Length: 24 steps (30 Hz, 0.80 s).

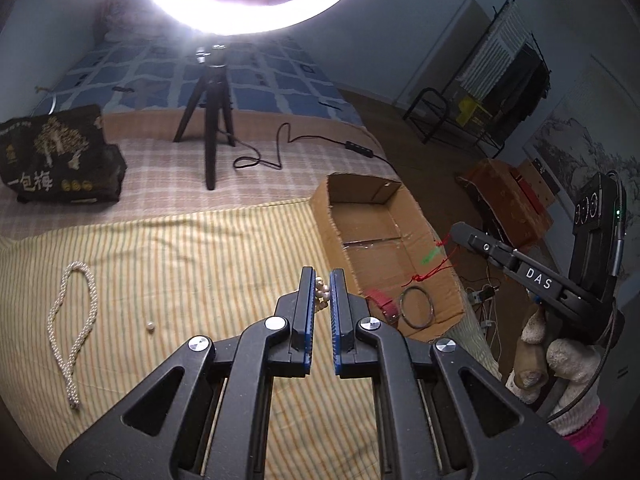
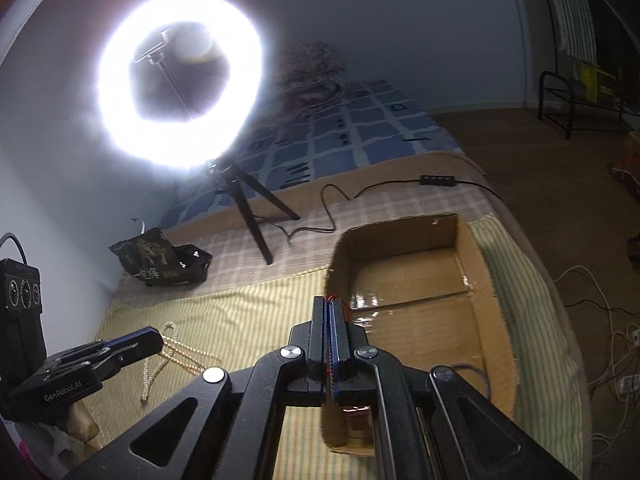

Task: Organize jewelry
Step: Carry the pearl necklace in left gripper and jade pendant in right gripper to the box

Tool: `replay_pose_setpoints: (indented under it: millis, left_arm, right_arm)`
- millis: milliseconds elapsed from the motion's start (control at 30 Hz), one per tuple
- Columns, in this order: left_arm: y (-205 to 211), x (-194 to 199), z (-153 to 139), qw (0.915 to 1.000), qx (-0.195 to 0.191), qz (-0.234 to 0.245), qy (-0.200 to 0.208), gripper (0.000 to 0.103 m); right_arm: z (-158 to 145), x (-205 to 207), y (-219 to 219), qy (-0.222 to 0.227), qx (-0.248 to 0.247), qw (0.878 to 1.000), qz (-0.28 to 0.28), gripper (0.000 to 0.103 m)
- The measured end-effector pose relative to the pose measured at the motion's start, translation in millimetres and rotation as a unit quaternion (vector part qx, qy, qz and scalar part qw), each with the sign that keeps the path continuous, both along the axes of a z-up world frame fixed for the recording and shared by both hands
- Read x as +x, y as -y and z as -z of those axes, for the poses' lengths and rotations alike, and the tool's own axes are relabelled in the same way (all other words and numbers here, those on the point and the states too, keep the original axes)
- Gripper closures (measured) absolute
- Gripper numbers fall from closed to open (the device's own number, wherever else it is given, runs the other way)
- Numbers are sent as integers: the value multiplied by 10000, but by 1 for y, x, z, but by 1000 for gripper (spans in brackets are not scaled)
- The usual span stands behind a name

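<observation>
Mid-transfer, by the look of it: both grippers loaded and heading for the box [image 1: 384,248], the landmark here. Left gripper [image 1: 321,280] pinched on a small cluster of pearls [image 1: 322,294], hanging over the striped cloth [image 1: 180,264] just left of the box's near corner. Right gripper [image 2: 329,308] clamped tight on a red cord [image 2: 330,299], poised at the box's near-left rim; in the left view, cord and a blurred green charm [image 1: 430,256] dangling over the box's right wall. Already inside the box, at its near end: a metal bangle [image 1: 416,307] and a pink item [image 1: 380,302], too blurred to name. Left of the box, well apart on the cloth: a twisted pearl rope [image 1: 74,332] and one loose pearl [image 1: 150,326], not yet collected. Next move, likely: carry each load over the box floor, lower, then ease the jaws apart. Care needed to clear the cardboard wall and keep the cord from snagging on the rim.
</observation>
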<state>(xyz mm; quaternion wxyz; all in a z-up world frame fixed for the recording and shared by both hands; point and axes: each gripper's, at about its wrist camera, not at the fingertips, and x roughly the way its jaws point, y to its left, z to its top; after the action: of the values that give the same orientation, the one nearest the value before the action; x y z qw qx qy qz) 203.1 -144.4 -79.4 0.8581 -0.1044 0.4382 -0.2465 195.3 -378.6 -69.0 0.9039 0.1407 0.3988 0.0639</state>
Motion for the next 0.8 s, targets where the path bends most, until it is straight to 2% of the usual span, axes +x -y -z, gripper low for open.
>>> replay_pose_setpoints:
  millis: [467,800]
  left_arm:
    - [81,26,-5,9994,-91,305,117,98]
    - [123,41,9,9993,-43,357,61,98]
  right_arm:
    - [21,-14,36,-254,-68,9997,11,103]
    - [40,-23,53,-460,-26,9989,-50,103]
